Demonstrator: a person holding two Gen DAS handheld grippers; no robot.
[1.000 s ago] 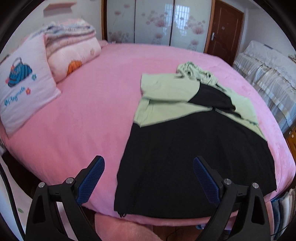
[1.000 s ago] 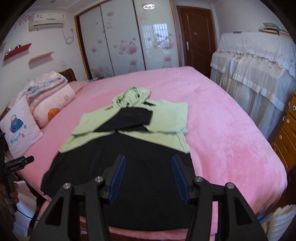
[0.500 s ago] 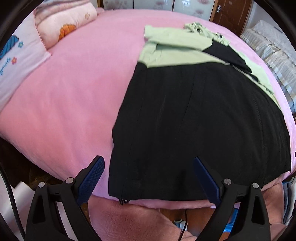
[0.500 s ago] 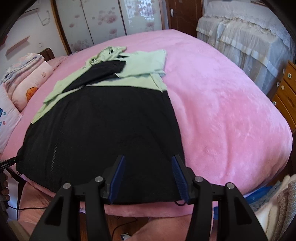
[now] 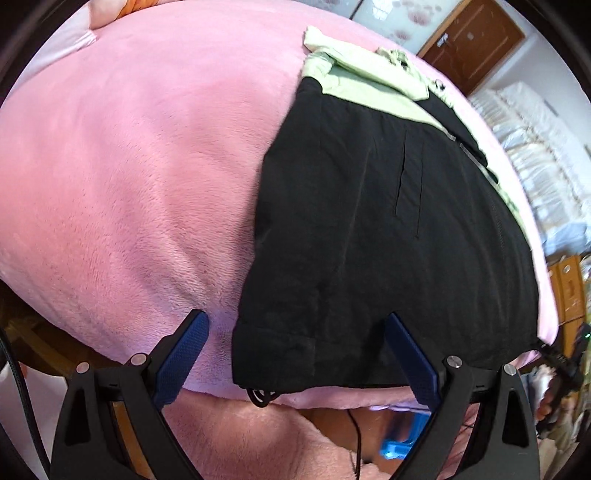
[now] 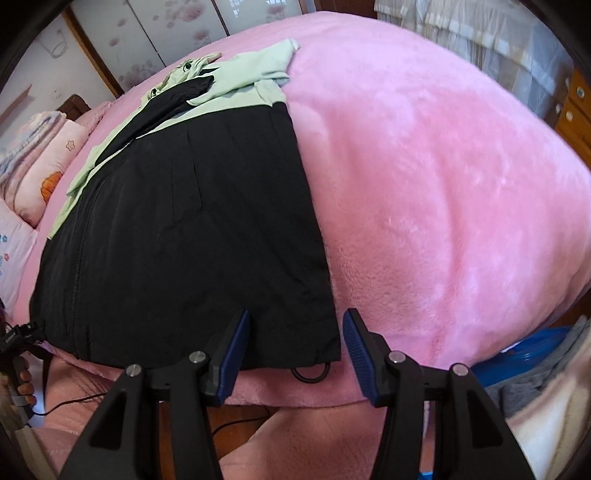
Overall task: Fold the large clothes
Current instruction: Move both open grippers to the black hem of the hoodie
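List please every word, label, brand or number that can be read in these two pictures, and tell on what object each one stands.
No text can be read in either view.
White pillow: only small printed flowers show at the frame's edge; no lettering is in view.
Black and green jacket: no label or logo is visible.
Wardrobe doors: flower pattern only.

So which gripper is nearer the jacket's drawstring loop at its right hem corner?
Right. The right gripper straddles that hem corner just above the drawstring loop; the left gripper is over the jacket's opposite corner.
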